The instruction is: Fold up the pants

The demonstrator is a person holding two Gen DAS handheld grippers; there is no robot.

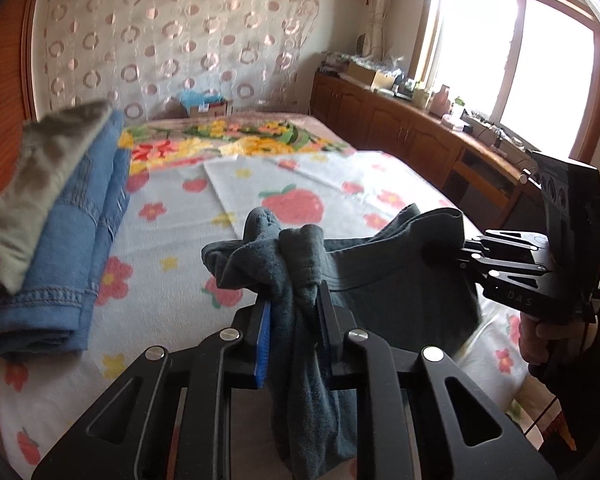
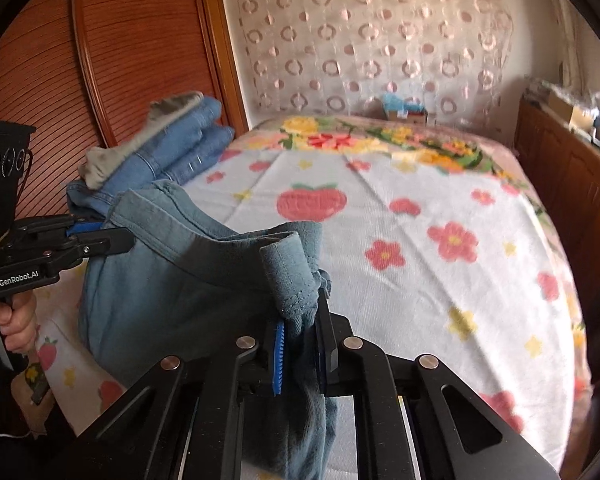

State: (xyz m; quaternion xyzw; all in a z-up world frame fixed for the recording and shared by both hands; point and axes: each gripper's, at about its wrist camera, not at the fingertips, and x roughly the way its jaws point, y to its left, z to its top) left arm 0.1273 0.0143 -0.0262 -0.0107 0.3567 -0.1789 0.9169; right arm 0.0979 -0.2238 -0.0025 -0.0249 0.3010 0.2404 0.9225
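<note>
Bunched dark teal pants (image 1: 380,280) fill my left tongs (image 1: 290,316), clamped tight; my right tongs (image 2: 302,330) pinch the waistband's other end, so they hang stretched above the bed (image 2: 420,208), probably for laying flat beside the folded jeans (image 1: 80,220).

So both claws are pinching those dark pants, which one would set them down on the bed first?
Probably the right gripper. It faces the bare flowered blanket, while the left gripper sits nearer the stack of folded jeans. Both are clamped on the pants, so it is a close call.
</note>
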